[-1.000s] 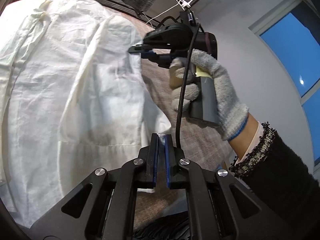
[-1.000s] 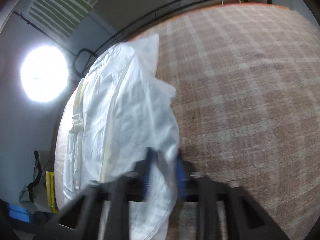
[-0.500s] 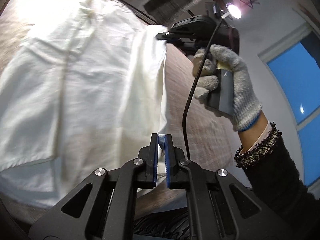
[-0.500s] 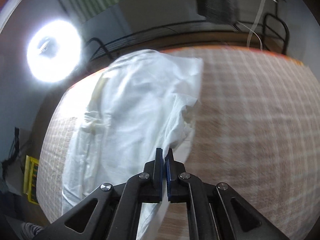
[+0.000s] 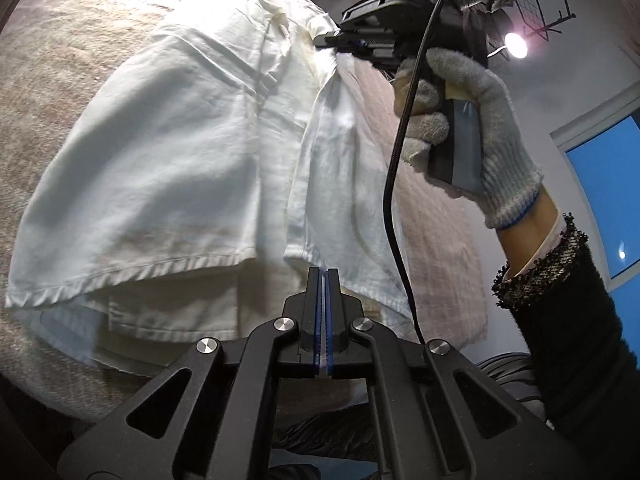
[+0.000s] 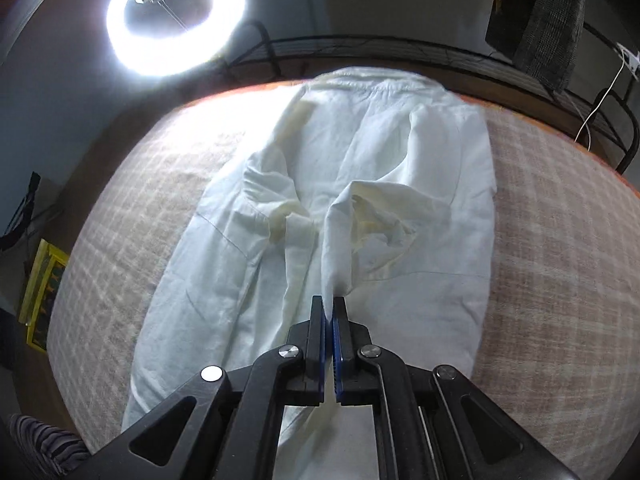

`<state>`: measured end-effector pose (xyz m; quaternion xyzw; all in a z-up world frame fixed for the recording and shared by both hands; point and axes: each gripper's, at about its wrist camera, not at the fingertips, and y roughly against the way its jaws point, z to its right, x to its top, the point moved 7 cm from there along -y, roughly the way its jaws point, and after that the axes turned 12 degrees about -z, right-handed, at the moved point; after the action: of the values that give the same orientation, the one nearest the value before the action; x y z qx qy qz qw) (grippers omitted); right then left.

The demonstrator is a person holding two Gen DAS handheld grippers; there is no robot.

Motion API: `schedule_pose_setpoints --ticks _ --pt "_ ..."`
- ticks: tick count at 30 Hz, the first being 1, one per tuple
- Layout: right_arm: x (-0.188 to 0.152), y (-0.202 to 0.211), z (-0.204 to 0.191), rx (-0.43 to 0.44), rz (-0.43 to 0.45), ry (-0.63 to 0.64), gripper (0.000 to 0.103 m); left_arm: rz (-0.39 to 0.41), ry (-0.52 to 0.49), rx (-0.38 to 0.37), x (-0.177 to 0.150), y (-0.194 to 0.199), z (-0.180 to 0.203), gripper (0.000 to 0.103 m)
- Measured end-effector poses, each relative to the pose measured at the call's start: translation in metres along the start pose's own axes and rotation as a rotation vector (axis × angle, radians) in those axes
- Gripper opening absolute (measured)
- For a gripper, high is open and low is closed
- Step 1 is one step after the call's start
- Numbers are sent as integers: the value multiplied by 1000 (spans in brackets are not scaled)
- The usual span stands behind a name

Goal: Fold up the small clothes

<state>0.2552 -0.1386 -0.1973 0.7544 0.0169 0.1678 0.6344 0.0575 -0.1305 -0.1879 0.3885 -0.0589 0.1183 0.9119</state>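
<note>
A white garment (image 5: 180, 152) lies spread on a checked beige bed cover (image 5: 48, 80). My left gripper (image 5: 323, 276) is shut on its near hem, where a flap of the right side is lifted. At the far end a gloved hand (image 5: 472, 120) holds my right gripper (image 5: 340, 40), shut on the upper edge of the same flap. In the right wrist view, my right gripper (image 6: 330, 306) pinches a raised ridge of the white garment (image 6: 400, 152) above its middle. The flap hangs taut between the two grippers.
A black cable (image 5: 394, 184) hangs from the right gripper across the cloth. A black metal rail (image 6: 400, 46) borders the bed's far edge, with a bright ring light (image 6: 176, 12) behind it. A yellow frame (image 6: 40, 292) stands at the left. A window (image 5: 608, 184) is at the right.
Both grippers have carried the garment's right side up and over toward its middle. The right gripper's view has swung from the bare cover to above the cloth.
</note>
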Motion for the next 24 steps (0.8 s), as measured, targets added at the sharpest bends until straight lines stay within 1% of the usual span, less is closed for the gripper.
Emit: schedule_pose_setpoints --ticks 1,2,3,4,5,6,7,9,11,13,15,16,18,19,21,22,24 --pt "1 -4 0 16 -7 -2 1 2 -3 1 0 1 1 0" --pt "0 -7 0 35 -12 0 5 5 -6 2 -1 1 3 0" --pt "-1 -9 -1 58 -20 4 12 4 -12 3 -2 3 5 0" --pt "-3 -10 -3 77 -29 1 28 1 -23 8 -3 5 8 0" --pt "-4 -9 -5 117 -34 -1 38 0 -32 9 -6 9 10 0" --pt "-7 -1 -5 164 -27 0 39 0 -43 8 -8 11 14 0" --pt "-9 6 -5 181 -15 6 38 -2 -54 7 -11 13 18 0" --pt "-17 27 1 189 26 14 38 -3 -82 22 -12 18 24 0" --pt "-31 47 14 185 52 -14 38 -7 -104 34 -7 22 25 0" --pt "-53 62 32 133 60 -44 38 -2 -125 53 -3 29 25 0" --pt "-82 73 48 53 52 -58 38 -1 -151 82 3 34 23 0" --pt "-93 77 57 46 48 -66 39 5 -164 107 9 44 11 0" --pt "-124 81 68 84 32 -117 45 17 -183 154 17 56 3 0" --pt "-140 79 71 128 14 -144 52 21 -190 180 24 61 -2 0" --pt "-170 68 69 196 -33 -174 52 33 -192 216 30 71 -12 0" --pt "-179 62 67 215 -48 -180 52 44 -191 239 34 78 -20 2" --pt "-197 52 61 280 -81 -190 52 70 -177 279 43 86 -33 3"
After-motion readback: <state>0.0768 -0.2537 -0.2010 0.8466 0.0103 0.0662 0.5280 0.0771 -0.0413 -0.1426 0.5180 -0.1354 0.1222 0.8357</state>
